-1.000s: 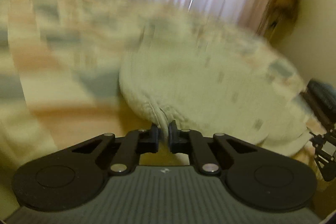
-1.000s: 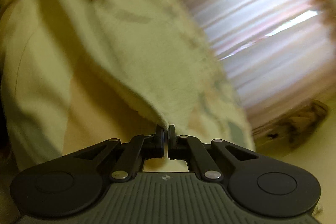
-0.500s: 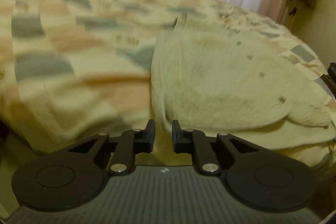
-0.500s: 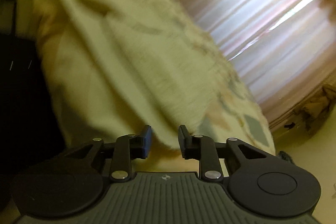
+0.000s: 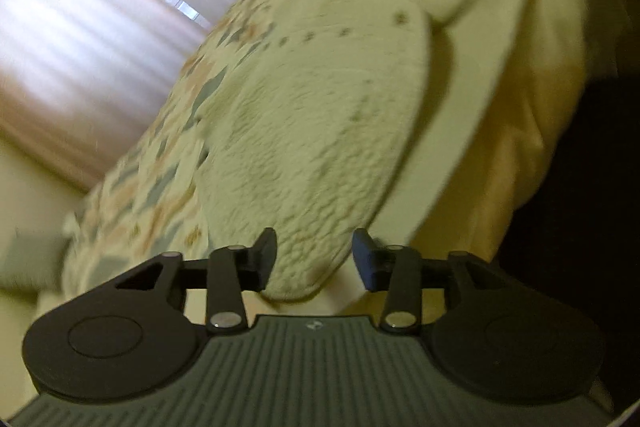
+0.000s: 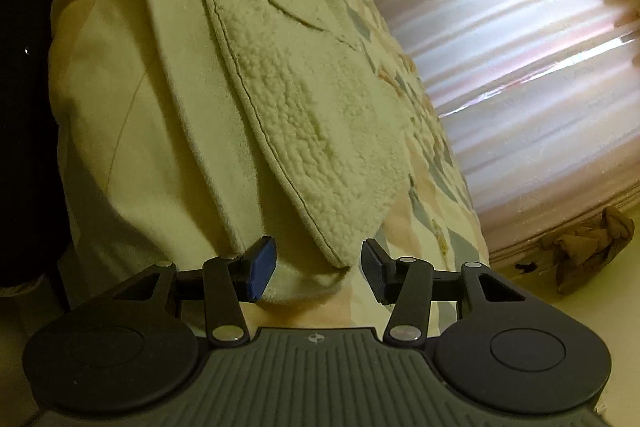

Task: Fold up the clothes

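The fleece garment (image 5: pixel 312 115) lies flat on the bed (image 5: pixel 168 187), probably folded over once already. Both the left gripper (image 5: pixel 314 255) and right gripper (image 6: pixel 318 267) have fingers spread wide, holding nothing.

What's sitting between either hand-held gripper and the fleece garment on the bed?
Nothing visible. The left hand-held gripper and the right hand-held gripper are both open, each with a corner of the cream fleece garment directly ahead between its fingers, on the patterned bedspread.
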`<state>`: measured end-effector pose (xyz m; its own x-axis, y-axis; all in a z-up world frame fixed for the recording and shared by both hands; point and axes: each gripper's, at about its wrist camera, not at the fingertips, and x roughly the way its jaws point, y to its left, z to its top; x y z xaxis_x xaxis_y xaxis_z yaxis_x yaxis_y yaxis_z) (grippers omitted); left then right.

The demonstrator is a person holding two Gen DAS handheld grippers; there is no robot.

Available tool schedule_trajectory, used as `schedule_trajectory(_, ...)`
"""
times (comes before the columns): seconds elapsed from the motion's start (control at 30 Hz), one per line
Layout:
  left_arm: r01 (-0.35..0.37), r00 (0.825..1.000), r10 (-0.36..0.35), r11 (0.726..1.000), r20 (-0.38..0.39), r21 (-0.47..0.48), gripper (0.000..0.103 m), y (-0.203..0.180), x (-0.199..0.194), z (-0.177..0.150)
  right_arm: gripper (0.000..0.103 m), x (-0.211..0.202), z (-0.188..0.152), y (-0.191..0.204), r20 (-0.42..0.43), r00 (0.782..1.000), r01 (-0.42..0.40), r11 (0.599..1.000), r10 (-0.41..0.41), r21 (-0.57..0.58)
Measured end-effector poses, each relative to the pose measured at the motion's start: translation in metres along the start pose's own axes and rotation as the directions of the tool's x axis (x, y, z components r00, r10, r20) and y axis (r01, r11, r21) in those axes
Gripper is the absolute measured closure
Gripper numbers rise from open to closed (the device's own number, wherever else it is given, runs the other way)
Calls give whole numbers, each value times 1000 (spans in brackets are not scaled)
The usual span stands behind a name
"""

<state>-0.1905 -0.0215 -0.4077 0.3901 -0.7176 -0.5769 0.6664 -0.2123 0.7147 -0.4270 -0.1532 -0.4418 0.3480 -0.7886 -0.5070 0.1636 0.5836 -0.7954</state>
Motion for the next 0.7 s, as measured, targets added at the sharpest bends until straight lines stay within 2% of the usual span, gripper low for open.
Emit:
schedule_trajectory(0.07,-34,999,33,994,4,102,62,-17,8,-4,51,4,0,8,1,1000,19,999,-19,-39)
schedule_trajectory(0.17,-125,992,124,959,20,254,61,-39,25,-16,52,7,2,14,13,998,57,995,-56,-88)
schedule_trajectory(0.27,-160,987,157,936,35,313,63,-41,31,-24,58,6,5,19,38,995,95,987,-91,-127)
schedule_trajectory(0.33,-180,983,179,919,34,351,88,-40,34,-27,70,4,9,20,58,994,102,985,-95,-138)
schedule_trajectory(0.37,-191,981,193,908,33,372,92,-39,36,-29,79,4,11,20,65,994,96,986,-88,-137)
schedule_trajectory(0.4,-207,977,208,900,39,384,96,-37,36,-32,103,3,14,18,68,995,85,989,-77,-124)
schedule_trajectory(0.5,-270,962,268,897,53,351,98,-21,26,-31,103,-12,20,2,113,990,84,996,-82,-13)
schedule_trajectory(0.63,-258,961,272,939,-37,227,99,-19,11,-39,102,-47,27,-7,189,980,53,997,-64,60)
schedule_trajectory(0.7,-254,960,270,953,-81,163,99,-18,3,-42,102,-48,23,3,158,987,8,999,-15,41)
